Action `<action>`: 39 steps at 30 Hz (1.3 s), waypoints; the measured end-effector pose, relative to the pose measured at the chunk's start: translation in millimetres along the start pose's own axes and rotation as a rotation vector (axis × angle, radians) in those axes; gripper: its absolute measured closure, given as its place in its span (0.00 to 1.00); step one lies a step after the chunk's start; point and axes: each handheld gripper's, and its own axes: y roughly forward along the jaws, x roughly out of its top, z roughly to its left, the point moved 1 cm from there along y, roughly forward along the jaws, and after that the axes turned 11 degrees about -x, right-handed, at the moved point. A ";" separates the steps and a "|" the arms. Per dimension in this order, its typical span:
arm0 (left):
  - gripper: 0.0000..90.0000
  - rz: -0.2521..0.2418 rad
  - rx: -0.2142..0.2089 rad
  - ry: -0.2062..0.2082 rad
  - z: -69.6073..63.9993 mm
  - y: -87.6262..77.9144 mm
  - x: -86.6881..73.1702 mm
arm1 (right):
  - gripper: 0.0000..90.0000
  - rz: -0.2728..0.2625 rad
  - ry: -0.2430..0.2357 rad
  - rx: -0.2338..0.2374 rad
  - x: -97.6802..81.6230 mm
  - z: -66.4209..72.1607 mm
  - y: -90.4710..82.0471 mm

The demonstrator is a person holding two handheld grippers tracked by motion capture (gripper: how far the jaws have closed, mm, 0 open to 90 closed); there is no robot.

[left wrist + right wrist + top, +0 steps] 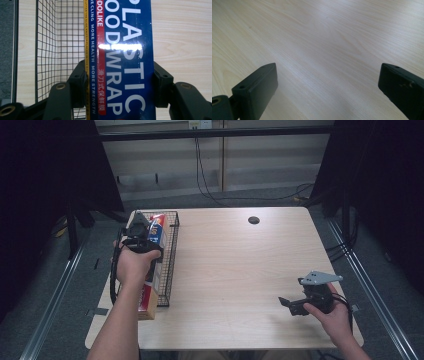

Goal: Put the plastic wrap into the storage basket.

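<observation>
Two black jaws of the left gripper (119, 82) are clamped on the long sides of a blue plastic wrap box (122, 57), one pad pressed to each edge, so that the box is grasped across its narrow width and can be carried lengthwise. Between the jaws the lettering "PLASTIC FOOD WRAP" is read in large white capitals; beside it, on a red strip, part of a brand ending in "DOLIKE" and a line of Chinese characters are seen, and toward the left jaw "MORE CLING MORE HEALTH MORE STRENGTH" runs along a yellow-edged band. Beyond the left jaw, the black wire basket (50, 45) is seen beneath and beside the box, which judging by this is being held over or just inside the basket, aligned with its long axis, probably so that it fits the narrow tray. In the high view the same box (156, 232) is held at the basket (172, 255) at the table's left edge. The right gripper (327, 87) is released, its jaws spread wide with nothing between them over bare wooden table (324, 37), seemingly parked out of the way.
</observation>
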 end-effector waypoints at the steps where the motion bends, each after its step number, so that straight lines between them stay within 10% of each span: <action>1: 0.49 0.004 -0.004 0.001 2.2 0.2 -0.4 | 0.03 0.000 0.000 0.003 0.1 -0.1 0.0; 39: 0.48 0.013 0.048 -0.041 35.1 19.9 1.8 | 0.03 0.005 -0.014 0.001 0.2 1.7 1.3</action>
